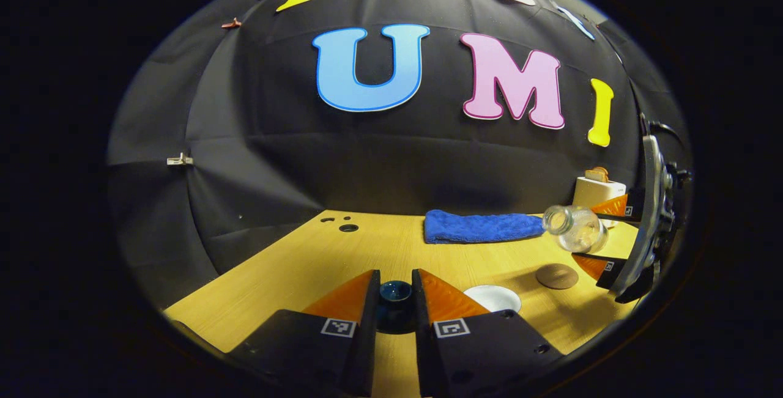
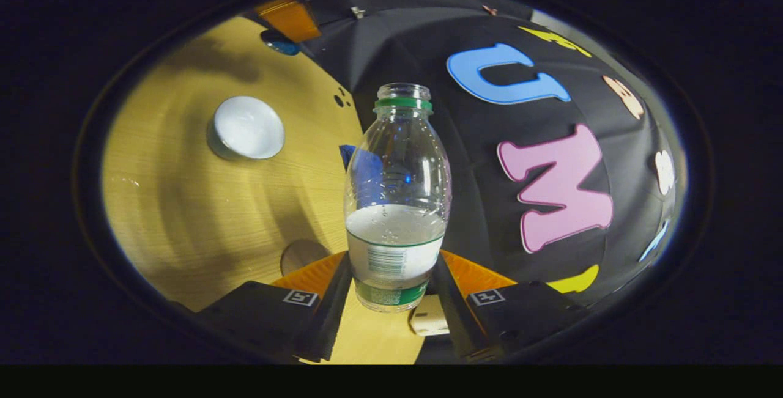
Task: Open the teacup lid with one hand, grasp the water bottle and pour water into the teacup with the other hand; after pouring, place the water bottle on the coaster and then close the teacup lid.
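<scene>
sideways, the clear uncapped plastic water bottle (image 2: pixel 396 202), its label unreadable, was clamped by the right gripper (image 2: pixel 391 300) above the open white teacup (image 2: pixel 244 128); the dark blue lid (image 1: pixel 395 293) was pinched by the left gripper (image 1: pixel 395 300).

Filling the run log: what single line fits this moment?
left gripper: holding lid | right gripper: bottle tilted | teacup: open
</scene>
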`<act>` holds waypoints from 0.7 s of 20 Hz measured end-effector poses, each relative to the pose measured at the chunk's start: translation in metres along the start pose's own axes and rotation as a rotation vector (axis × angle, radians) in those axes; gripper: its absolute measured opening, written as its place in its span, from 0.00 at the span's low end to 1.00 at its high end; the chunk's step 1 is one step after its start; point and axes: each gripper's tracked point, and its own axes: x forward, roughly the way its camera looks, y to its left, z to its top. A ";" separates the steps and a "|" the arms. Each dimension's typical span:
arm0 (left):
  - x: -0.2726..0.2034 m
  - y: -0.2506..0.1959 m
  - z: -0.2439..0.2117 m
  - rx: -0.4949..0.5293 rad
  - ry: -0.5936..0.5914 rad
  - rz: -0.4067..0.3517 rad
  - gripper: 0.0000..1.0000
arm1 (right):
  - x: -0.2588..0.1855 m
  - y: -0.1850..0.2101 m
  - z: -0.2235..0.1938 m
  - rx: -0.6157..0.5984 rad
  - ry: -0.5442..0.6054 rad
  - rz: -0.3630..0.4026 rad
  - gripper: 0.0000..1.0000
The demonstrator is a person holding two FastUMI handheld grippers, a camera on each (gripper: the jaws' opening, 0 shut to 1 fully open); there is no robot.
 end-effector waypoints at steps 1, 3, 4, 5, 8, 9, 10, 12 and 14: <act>0.001 0.000 -0.001 -0.004 0.001 0.000 0.32 | 0.001 0.001 0.004 -0.022 -0.003 0.012 0.75; 0.000 0.002 -0.001 -0.007 0.003 0.004 0.32 | -0.003 -0.001 -0.001 -0.070 0.002 0.019 0.75; 0.001 0.002 -0.003 -0.009 0.005 0.005 0.32 | -0.001 -0.001 -0.004 -0.104 0.001 0.013 0.72; 0.001 0.003 -0.003 -0.012 0.007 0.007 0.32 | 0.000 -0.001 -0.007 -0.140 -0.004 0.006 0.74; 0.002 0.004 -0.007 -0.021 0.016 0.010 0.32 | 0.001 0.005 -0.001 -0.203 -0.024 0.026 0.75; 0.003 0.005 -0.008 -0.020 0.018 0.011 0.32 | 0.001 0.006 0.000 -0.216 -0.029 0.038 0.75; 0.004 0.006 -0.010 -0.018 0.019 0.013 0.32 | 0.002 0.004 0.001 -0.226 -0.032 0.036 0.75; 0.004 0.007 -0.010 -0.015 0.022 0.013 0.32 | 0.003 0.006 0.000 -0.255 -0.038 0.036 0.74; 0.005 0.008 -0.011 -0.019 0.023 0.014 0.32 | 0.005 0.005 0.000 -0.335 -0.046 0.018 0.75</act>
